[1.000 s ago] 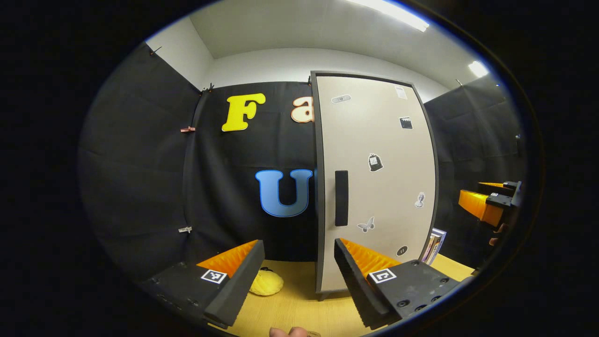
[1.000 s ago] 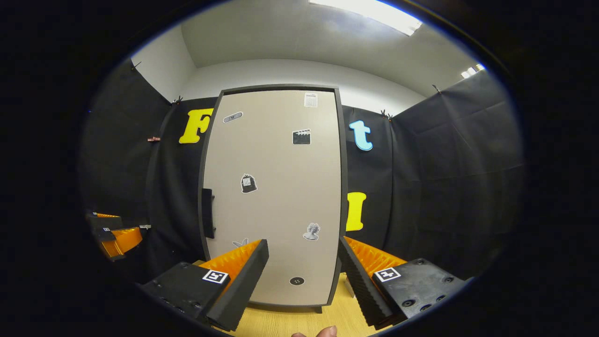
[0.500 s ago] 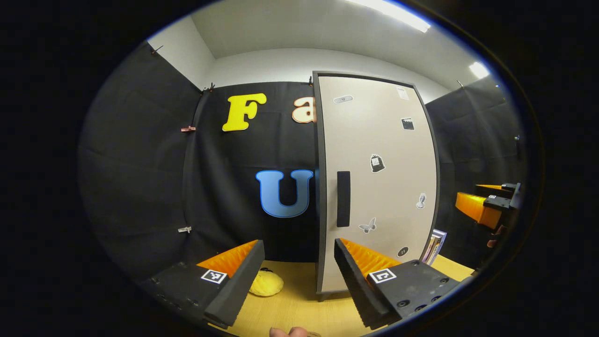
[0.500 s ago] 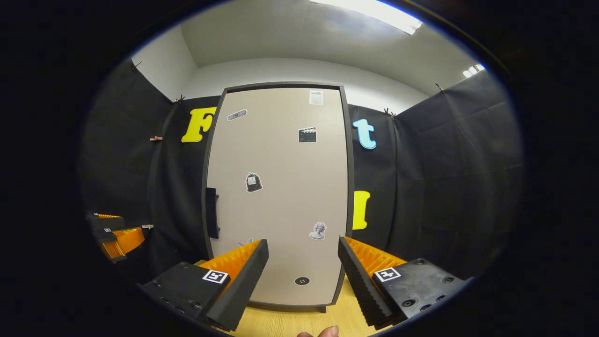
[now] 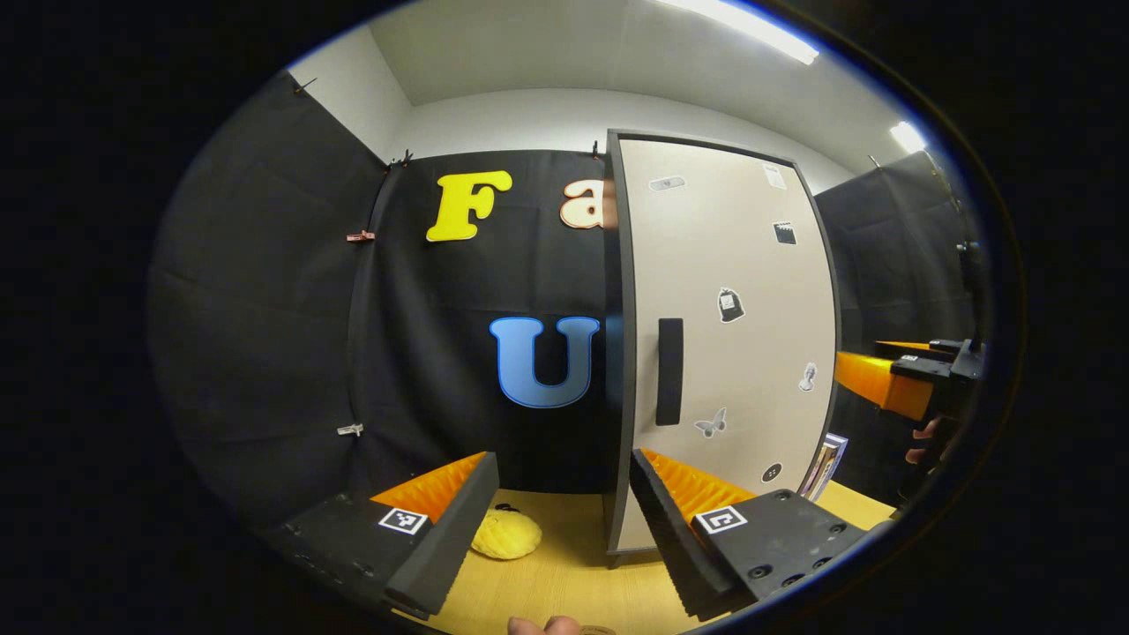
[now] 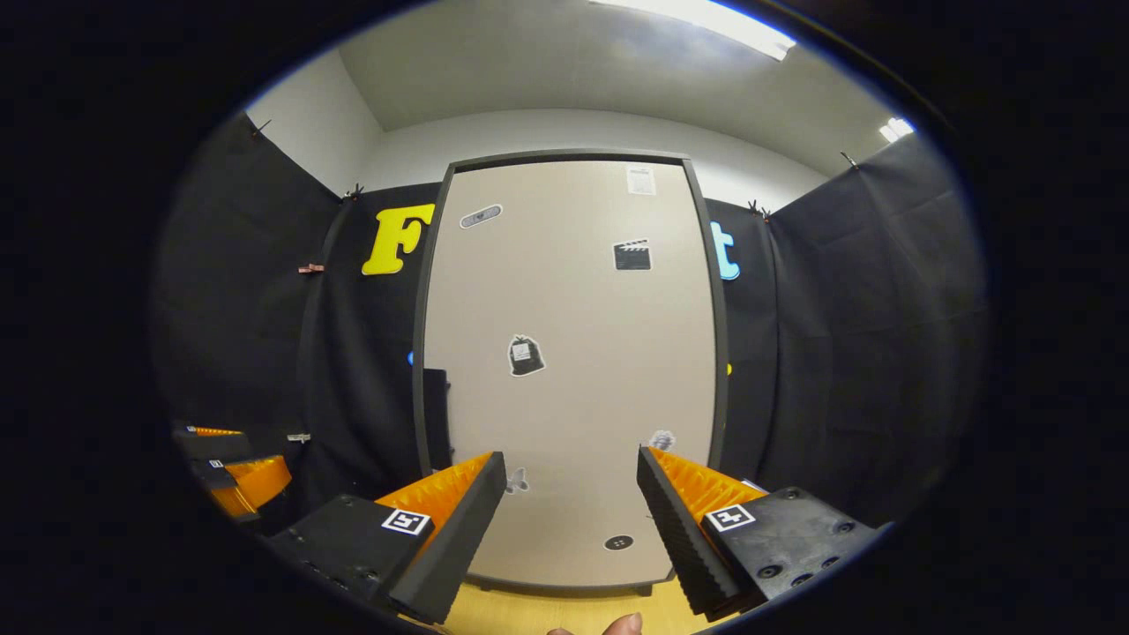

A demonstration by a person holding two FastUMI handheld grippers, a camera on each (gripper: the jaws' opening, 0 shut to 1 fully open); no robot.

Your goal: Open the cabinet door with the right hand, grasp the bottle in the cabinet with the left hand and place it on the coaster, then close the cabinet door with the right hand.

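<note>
In the left gripper view, the left gripper (image 5: 560, 516) has its jaws wide apart with nothing between them, held low over the wooden surface (image 5: 564, 573). Just past its left finger a yellow, ribbed, rounded thing (image 5: 506, 534) lies on the surface – what it is I cannot tell. To the right of that stands the cabinet (image 5: 617, 353), tall and upright on the surface, its beige door (image 5: 732, 353) shut and dotted with small stickers. A black handle (image 5: 669, 371) runs vertically near the door's left edge. The bottle is hidden behind the shut door, so its place cannot be told. At the cabinet's right foot some books (image 5: 825, 463) lean on edge. Farther right, near the edge of the view, the right gripper (image 5: 900, 379) is seen from the side at about handle height, well apart from the door, with a hand (image 5: 926, 441) under it.

In the right gripper view, the left gripper (image 6: 234, 472) shows small at the far left. In the middle the door (image 6: 573, 370) faces the camera squarely, its handle (image 6: 436, 414) at the left edge. The right gripper (image 6: 571, 520) is wide open and empty – both fingers point at the lower part of the door, not touching it. A fingertip (image 6: 622, 624) shows at the bottom edge.
</note>
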